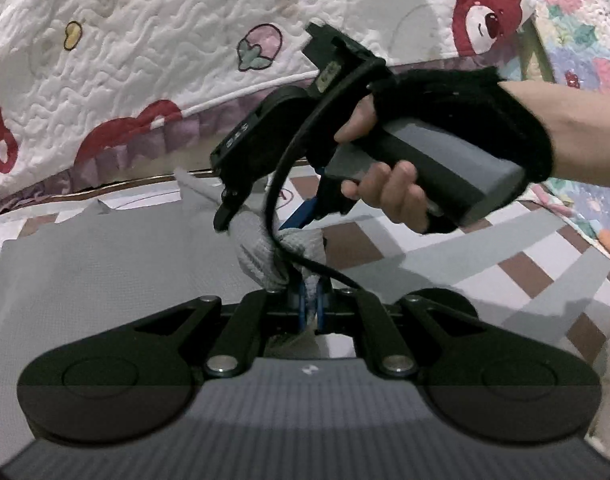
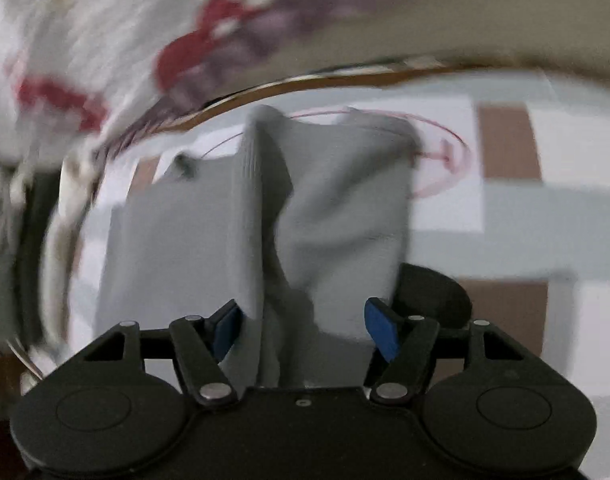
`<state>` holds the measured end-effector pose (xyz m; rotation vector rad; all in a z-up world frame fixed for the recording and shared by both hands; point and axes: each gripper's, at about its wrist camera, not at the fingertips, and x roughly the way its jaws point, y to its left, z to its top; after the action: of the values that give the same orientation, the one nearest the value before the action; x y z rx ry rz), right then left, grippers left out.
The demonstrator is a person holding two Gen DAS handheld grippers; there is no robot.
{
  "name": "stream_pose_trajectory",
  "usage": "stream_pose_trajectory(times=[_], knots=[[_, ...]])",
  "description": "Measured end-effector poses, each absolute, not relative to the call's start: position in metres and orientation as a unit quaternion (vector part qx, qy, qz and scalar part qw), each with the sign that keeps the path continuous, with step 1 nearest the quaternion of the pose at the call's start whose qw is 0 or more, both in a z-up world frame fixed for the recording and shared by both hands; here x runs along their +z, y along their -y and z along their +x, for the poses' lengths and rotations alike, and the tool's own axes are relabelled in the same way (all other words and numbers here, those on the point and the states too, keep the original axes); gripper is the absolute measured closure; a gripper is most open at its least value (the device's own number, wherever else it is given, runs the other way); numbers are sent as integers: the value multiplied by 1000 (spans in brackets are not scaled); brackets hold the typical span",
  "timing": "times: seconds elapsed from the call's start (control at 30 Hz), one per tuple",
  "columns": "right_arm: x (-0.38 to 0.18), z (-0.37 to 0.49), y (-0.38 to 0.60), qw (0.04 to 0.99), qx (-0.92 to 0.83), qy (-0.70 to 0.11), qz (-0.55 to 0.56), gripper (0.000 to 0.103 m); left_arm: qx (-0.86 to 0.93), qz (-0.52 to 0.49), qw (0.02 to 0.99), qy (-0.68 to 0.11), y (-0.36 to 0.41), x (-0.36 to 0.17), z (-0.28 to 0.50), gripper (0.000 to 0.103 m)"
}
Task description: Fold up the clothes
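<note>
Garment (image 1: 105, 272) plain light grey, fine waffle knit where bunched. Mat (image 1: 445, 256) under it: white, pale grey & brown squares, w/ thin red circle far side. Quilt (image 1: 153, 60) at back white, w/ red bears, pink strawberry, yellow bean. Gripper pads (image 2: 381, 328) blue, bodies black. Glove (image 1: 485, 96) black.

We see soft, even indoor light in both views, with no glare and only faint shadows. The left wrist view is mostly sharp, bowed at its edges. The right wrist view smears heavily at upper left, its corners vignetted black.
</note>
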<state>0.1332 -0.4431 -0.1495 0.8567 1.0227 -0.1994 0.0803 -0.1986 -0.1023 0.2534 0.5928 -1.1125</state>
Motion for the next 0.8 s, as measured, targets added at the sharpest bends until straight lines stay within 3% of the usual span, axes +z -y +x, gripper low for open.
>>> stream_pose_trajectory(times=[0.1, 0.23, 0.3, 0.33, 0.4, 0.57, 0.73, 0.77, 0.8], knots=[[-155, 128, 458, 779, -93, -459, 417, 33, -515, 126, 801, -278, 200, -106, 80, 99], [-150, 130, 452, 810, -74, -443, 378, 57, -507, 127, 806, -279, 199, -109, 84, 98], [-147, 133, 447, 821, -49, -431, 372, 76, -493, 153, 815, -262, 200, -112, 83, 93], [-147, 135, 443, 827, -32, -429, 362, 97, -476, 183, 825, -244, 202, -117, 80, 89], [-150, 140, 438, 832, -25, -429, 351, 97, -445, 236, 833, -231, 208, -133, 79, 68], [-161, 138, 439, 824, -20, -434, 363, 97, -457, 199, 824, -270, 205, -144, 99, 51], [-158, 137, 439, 825, -18, -435, 362, 97, -428, 174, 834, -302, 200, -148, 121, 42], [-159, 138, 439, 824, -18, -436, 362, 96, -424, 156, 834, -315, 197, -150, 127, 43], [-160, 139, 438, 823, -18, -437, 362, 96, -427, 125, 831, -335, 192, -151, 136, 51]])
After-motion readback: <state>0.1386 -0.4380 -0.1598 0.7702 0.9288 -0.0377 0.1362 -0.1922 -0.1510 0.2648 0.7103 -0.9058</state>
